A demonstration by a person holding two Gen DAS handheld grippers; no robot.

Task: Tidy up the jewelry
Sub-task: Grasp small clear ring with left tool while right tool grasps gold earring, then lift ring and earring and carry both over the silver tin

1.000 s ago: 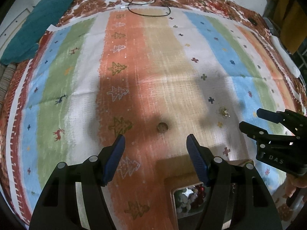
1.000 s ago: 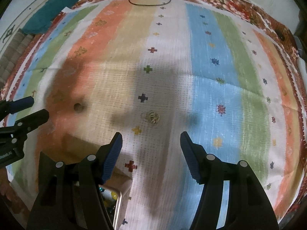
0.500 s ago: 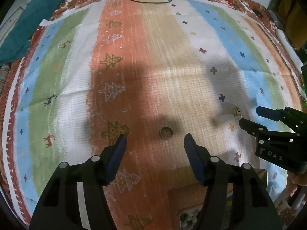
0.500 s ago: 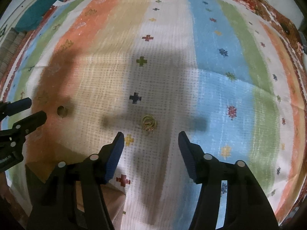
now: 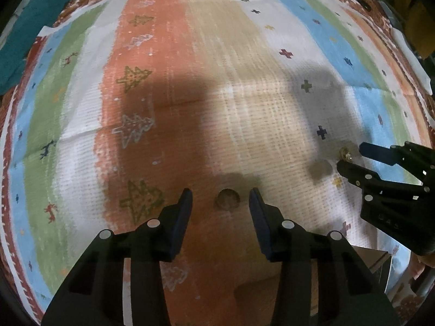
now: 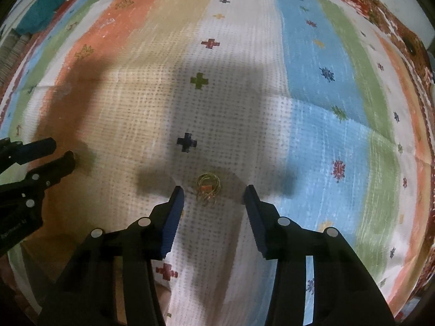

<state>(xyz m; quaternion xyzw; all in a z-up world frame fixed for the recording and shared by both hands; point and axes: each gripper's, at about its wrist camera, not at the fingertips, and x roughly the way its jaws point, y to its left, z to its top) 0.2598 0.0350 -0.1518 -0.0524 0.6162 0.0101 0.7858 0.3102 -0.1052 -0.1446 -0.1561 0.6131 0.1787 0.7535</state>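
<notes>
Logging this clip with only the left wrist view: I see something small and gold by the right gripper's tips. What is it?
Observer: The right wrist view shows it close up. It is a bundle of thin gold wire loops with a small orange piece in the middle, lying flat on the mat.
Operator: Does the right gripper have hold of it?
Observer: No. The right gripper has the bundle between its fingertips and its jaws have just been closing, but both pads stand clear of it, with mat showing on either side.
</notes>
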